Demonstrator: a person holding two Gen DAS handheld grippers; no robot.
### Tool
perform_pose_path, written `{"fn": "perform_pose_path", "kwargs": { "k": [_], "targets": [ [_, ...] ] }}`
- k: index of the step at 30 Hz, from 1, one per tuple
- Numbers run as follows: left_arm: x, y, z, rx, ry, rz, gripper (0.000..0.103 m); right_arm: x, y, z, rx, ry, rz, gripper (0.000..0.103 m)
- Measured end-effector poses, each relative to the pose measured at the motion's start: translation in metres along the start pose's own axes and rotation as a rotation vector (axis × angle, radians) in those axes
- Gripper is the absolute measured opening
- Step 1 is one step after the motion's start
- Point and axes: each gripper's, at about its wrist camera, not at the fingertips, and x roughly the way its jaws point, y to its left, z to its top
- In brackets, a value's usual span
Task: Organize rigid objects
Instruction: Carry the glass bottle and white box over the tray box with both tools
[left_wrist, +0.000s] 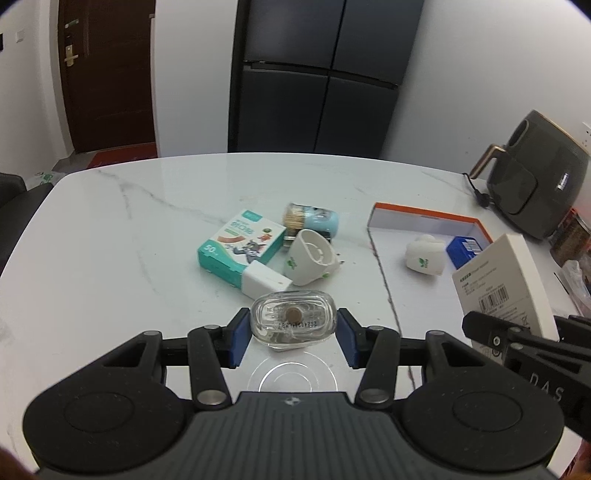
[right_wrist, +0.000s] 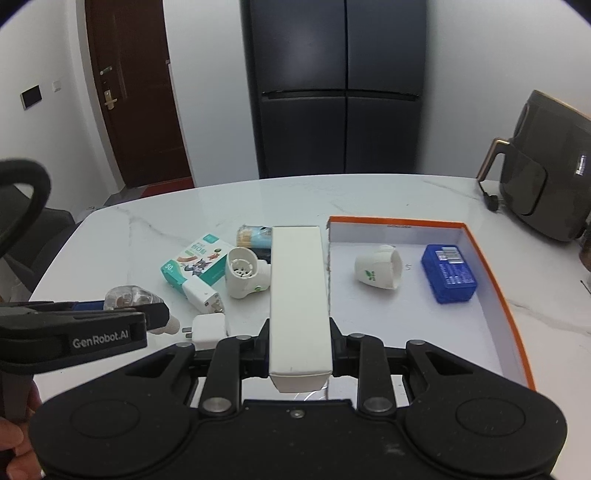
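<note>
My left gripper (left_wrist: 293, 336) is shut on a small clear glass bottle (left_wrist: 293, 321), lifted just above the marble table (left_wrist: 110, 258). My right gripper (right_wrist: 299, 334) is shut on a long white box (right_wrist: 297, 280), held above the table next to the left edge of the orange-rimmed tray (right_wrist: 517, 314). In the left wrist view the white box (left_wrist: 506, 280) shows a barcode label at the right, above the right gripper (left_wrist: 517, 339). In the tray lie a white plug-in device (right_wrist: 376, 271) and a blue box (right_wrist: 448, 273).
On the table's middle lie a teal bandage box (left_wrist: 240, 247), a toothpick jar (left_wrist: 310, 219), another white plug-in device (left_wrist: 310, 258) and a white charger (right_wrist: 207, 326). A dark air fryer (left_wrist: 539, 177) stands at the back right. A fridge (right_wrist: 340, 92) stands behind the table.
</note>
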Motion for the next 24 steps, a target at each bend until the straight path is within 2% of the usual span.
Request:
{"fn": "perform_pose_path", "kwargs": {
  "k": [8,24],
  "targets": [
    [-0.005,-0.029,0.008,-0.011,-0.025,0.018,0.05,-0.014,-0.022,0.004,-0.009,-0.035,0.023,0.032],
    [0.007,-0.122,0.013,0.01,-0.007,-0.004,0.05,-0.038,-0.125,0.013,-0.01,-0.053,-0.012,0.032]
  ]
}}
